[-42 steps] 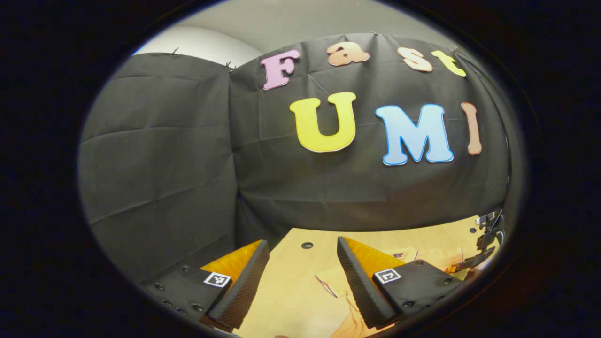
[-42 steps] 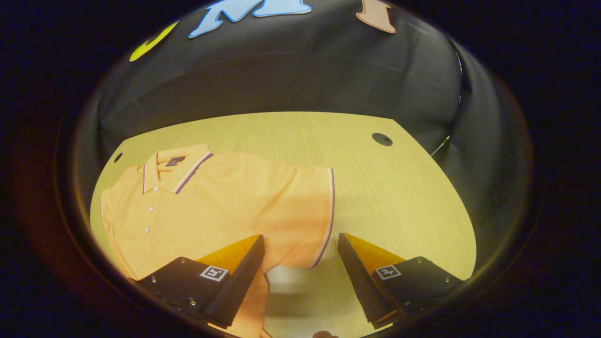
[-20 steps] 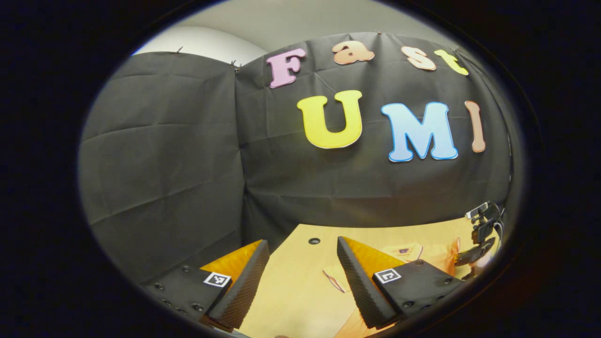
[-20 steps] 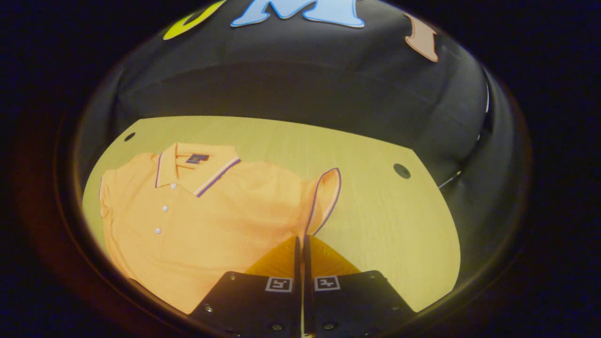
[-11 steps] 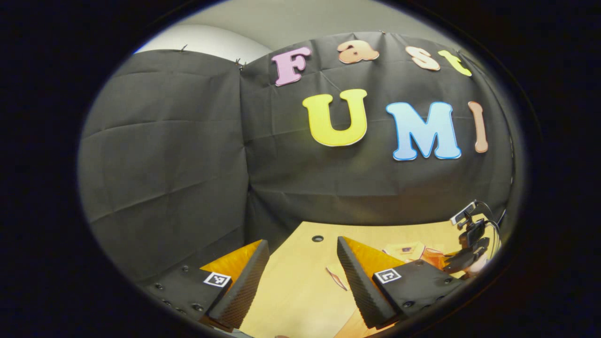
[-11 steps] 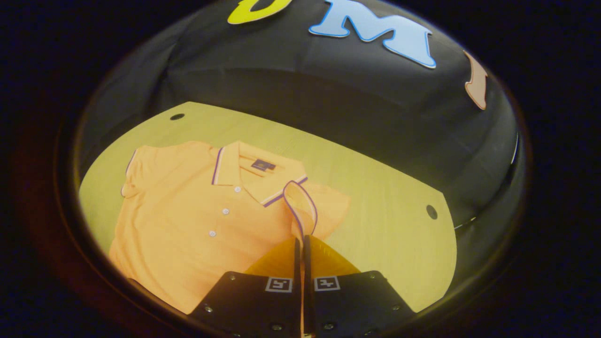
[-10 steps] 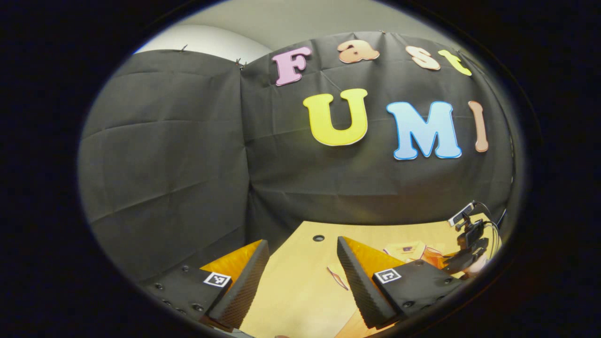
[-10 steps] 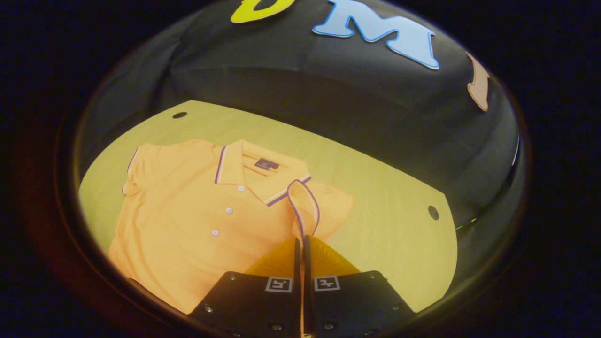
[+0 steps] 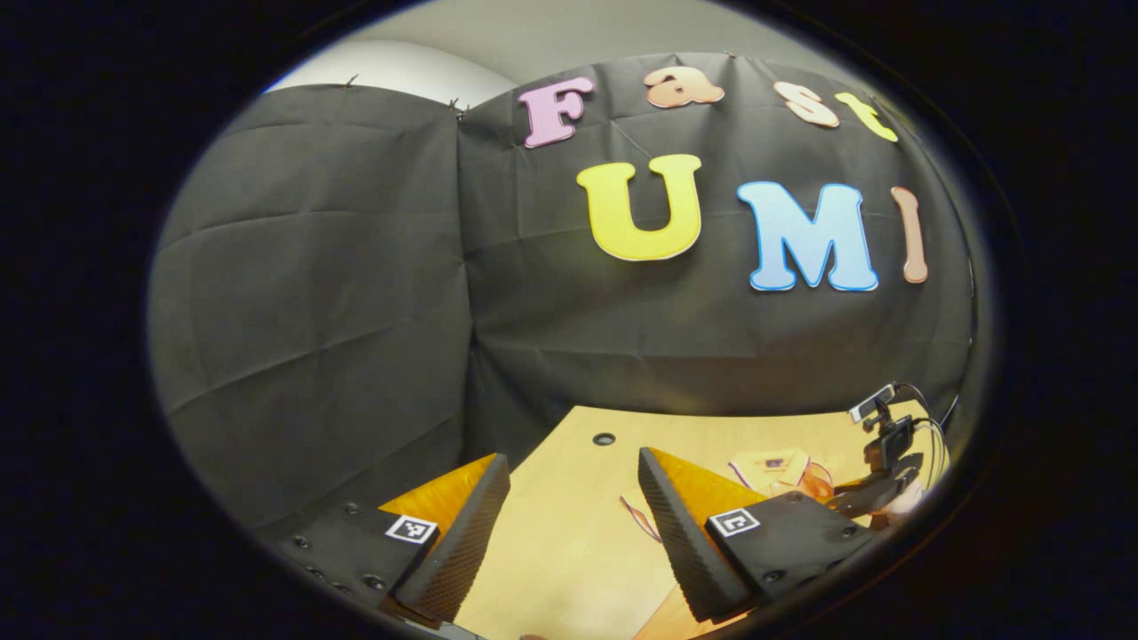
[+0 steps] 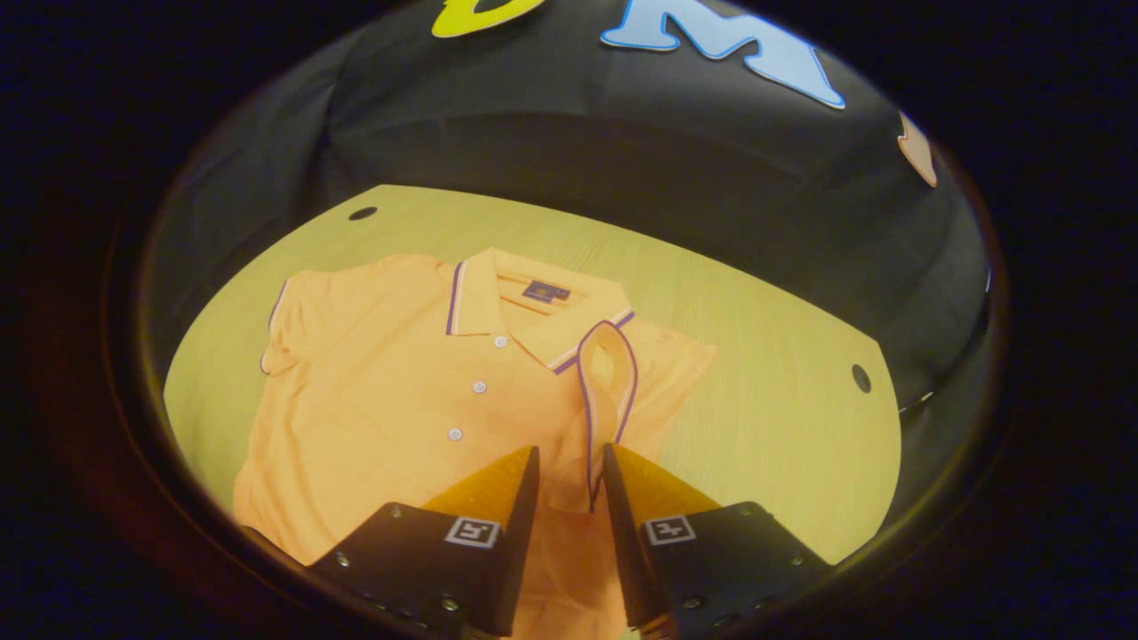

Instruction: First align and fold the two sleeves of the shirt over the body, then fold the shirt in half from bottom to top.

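Right claw (image 10: 569, 471) now released; sleeve (image 10: 606, 373) folded onto shirt (image 10: 400, 400), collar away; left claw (image 9: 569, 498) released

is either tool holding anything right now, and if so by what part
Nothing is held. The right tool stands open around the purple-trimmed cuff of the orange polo shirt's sleeve. The left tool stands open over the wooden table.

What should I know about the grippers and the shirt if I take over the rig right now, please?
Right gripper: jaws parted, sleeve cuff between them, not pinched, over the shirt body.
Left gripper: open, holding nothing, above the table edge.
Shirt: flat on the table, collar toward the wall.
Done: that sleeve brought over the body.
Left: the other sleeve, still spread out; then the bottom-to-top fold.
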The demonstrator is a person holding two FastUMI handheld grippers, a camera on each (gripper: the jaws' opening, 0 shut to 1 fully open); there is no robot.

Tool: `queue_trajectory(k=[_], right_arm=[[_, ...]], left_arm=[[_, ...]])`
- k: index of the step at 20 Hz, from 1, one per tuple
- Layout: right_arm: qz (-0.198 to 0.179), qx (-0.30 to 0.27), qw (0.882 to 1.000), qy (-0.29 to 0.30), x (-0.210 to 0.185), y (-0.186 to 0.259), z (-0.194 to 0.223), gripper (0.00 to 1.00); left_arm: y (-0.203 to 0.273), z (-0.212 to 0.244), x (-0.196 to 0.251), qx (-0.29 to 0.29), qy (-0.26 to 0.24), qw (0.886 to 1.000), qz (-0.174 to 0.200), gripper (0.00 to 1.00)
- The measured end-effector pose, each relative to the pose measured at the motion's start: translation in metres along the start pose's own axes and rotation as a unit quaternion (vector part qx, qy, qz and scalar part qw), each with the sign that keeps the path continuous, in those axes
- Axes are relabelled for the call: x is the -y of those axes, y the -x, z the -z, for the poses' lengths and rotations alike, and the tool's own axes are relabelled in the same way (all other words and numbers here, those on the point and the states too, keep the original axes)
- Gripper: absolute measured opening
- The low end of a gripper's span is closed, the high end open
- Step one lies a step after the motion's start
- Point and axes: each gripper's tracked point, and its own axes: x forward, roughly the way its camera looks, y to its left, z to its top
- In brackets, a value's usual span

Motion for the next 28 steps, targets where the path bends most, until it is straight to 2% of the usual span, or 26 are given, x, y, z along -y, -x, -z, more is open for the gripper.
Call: queue_trajectory(k=[1, 2, 4, 5, 7, 9, 10, 17, 18, 19, 21, 28], right_arm=[[0.001, 0.003, 1.000, -0.004, 0.000, 0.003, -0.001, 0.58], [0.004, 0.008, 1.000, -0.007, 0.002, 0.007, -0.004, 0.59], [0.005, 0.016, 1.000, -0.019, 0.004, 0.014, -0.006, 0.59], [0.005, 0.019, 0.999, -0.025, 0.004, 0.019, -0.005, 0.59], [0.006, 0.026, 0.999, -0.036, 0.006, 0.030, -0.005, 0.59], [0.004, 0.031, 0.998, -0.047, 0.005, 0.044, -0.001, 0.59], [0.004, 0.033, 0.998, -0.052, 0.004, 0.052, 0.001, 0.58], [0.001, 0.025, 0.996, -0.087, -0.008, 0.107, 0.047, 0.59], [-0.001, 0.021, 0.995, -0.093, -0.010, 0.113, 0.054, 0.59], [0.002, 0.018, 0.995, -0.098, -0.011, 0.120, 0.062, 0.59], [0.004, 0.013, 0.994, -0.112, -0.014, 0.133, 0.074, 0.59], [0.013, 0.001, 0.987, -0.159, -0.014, 0.155, 0.103, 0.59]], left_arm=[[-0.003, 0.007, 0.000, -0.003, 0.000, 1.000, 0.004, 0.95], [-0.008, 0.013, 0.004, -0.005, -0.001, 1.000, 0.009, 0.95], [-0.020, 0.025, 0.015, -0.013, -0.001, 1.000, 0.020, 0.95], [-0.024, 0.030, 0.019, -0.017, 0.001, 0.999, 0.027, 0.99], [-0.033, 0.042, 0.026, -0.027, 0.003, 0.999, 0.039, 0.92], [-0.047, 0.053, 0.037, -0.038, 0.002, 0.998, 0.052, 0.99], [-0.055, 0.058, 0.042, -0.041, -0.001, 0.998, 0.057, 0.99], [-0.102, 0.093, 0.083, -0.064, -0.009, 0.993, 0.101, 0.99], [-0.111, 0.099, 0.089, -0.068, -0.012, 0.992, 0.106, 0.95], [-0.119, 0.105, 0.096, -0.073, -0.015, 0.991, 0.112, 0.99], [-0.137, 0.118, 0.109, -0.083, -0.015, 0.989, 0.122, 0.99], [-0.202, 0.174, 0.142, -0.138, -0.013, 0.981, 0.135, 0.99]])
